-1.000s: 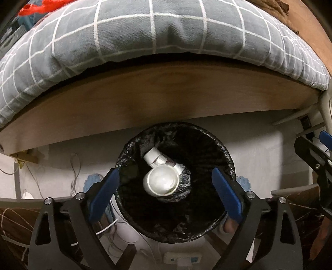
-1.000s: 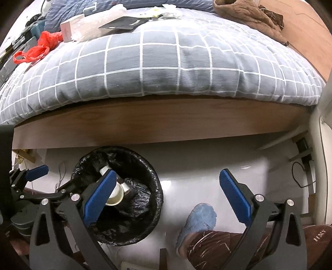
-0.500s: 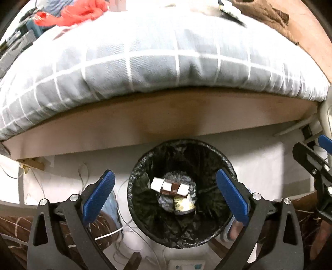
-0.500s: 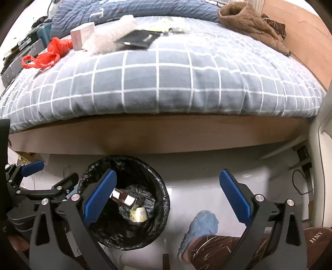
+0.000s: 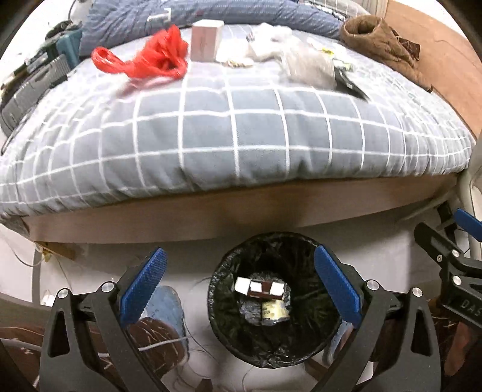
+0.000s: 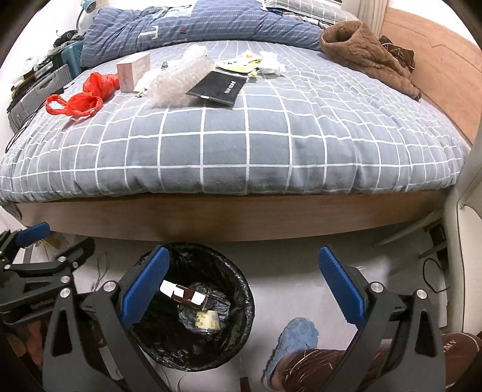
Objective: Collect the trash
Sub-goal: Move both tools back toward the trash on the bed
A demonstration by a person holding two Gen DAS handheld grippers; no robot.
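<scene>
- The left gripper [image 5: 239, 282] sits low in the left wrist view, its blue-padded jaws spread wide with nothing between them.
- Between and below those jaws, at the bottom centre of the frame, stands the trash bin [image 5: 272, 241], a round bin lined with a black bag, on the pale floor [image 5: 376, 241] just in front of the wooden bed frame [image 5: 241, 217].
- Inside the bin lie a brown-and-white carton [image 5: 260, 288] and, just below it, a yellowish wrapper [image 5: 274, 310], both on crumpled black plastic.
- The right gripper [image 6: 239, 279] fills the bottom of the right wrist view, jaws likewise spread and holding nothing; its left pad overlaps the bin's rim in the picture.
- The left gripper also shows at the lower left edge of the right wrist view, beside the bin.
- On the grey checked bed cover [image 6: 241, 135], in the upper part of the frame, trash is scattered: a red plastic bag [image 6: 81, 96] at upper left, a pink box [image 6: 132, 71] just right of it, bubble wrap [image 6: 180, 78] touching the box, a black flat packet [image 6: 218, 89] against the bubble wrap, and white and yellow paper scraps [image 6: 256, 64] beyond it.
- A brown fleece garment [image 6: 364, 51] lies at the upper right, well apart from the trash.
- A striped blue quilt [image 6: 195, 25] is bunched along the top of the frame.
- A blue slipper [image 6: 296, 336] and a brown patterned trouser leg [image 6: 319, 369] show at the bottom, right of the bin.
</scene>
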